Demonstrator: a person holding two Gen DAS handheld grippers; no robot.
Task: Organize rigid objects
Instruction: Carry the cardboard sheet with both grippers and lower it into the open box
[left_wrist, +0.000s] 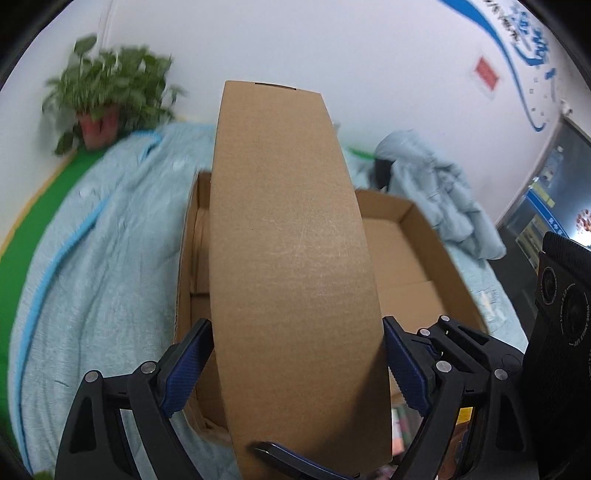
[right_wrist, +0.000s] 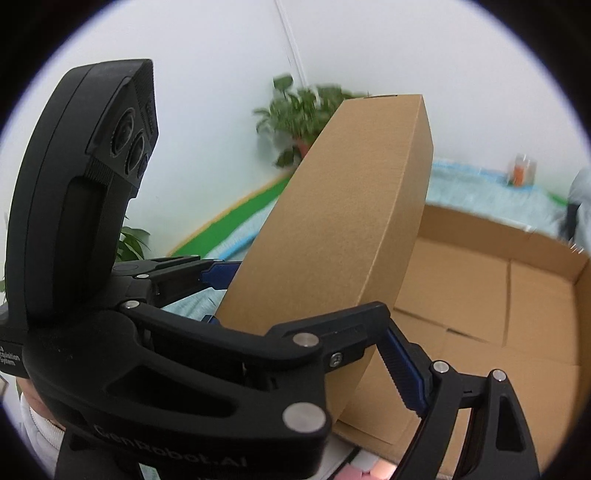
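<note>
Cardboard box clenched upright between the left tongs above an open carton just ahead; right tongs, state unclear, sit beside it; its smooth sides could likely slip, dropping it crooked.

Office-like room: potted plant, wall lettering

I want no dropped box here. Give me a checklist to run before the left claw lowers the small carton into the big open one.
1. Left claw clamped on both sides of small carton: ok.
2. Small carton above the big open carton: ok.
3. Free floor space inside the big carton, right of the held one: ok.
4. Right claw clear of the path: cannot tell; only one finger shows, near the small carton.
5. Small carton level: not ok, tilted in the right wrist view.
</note>
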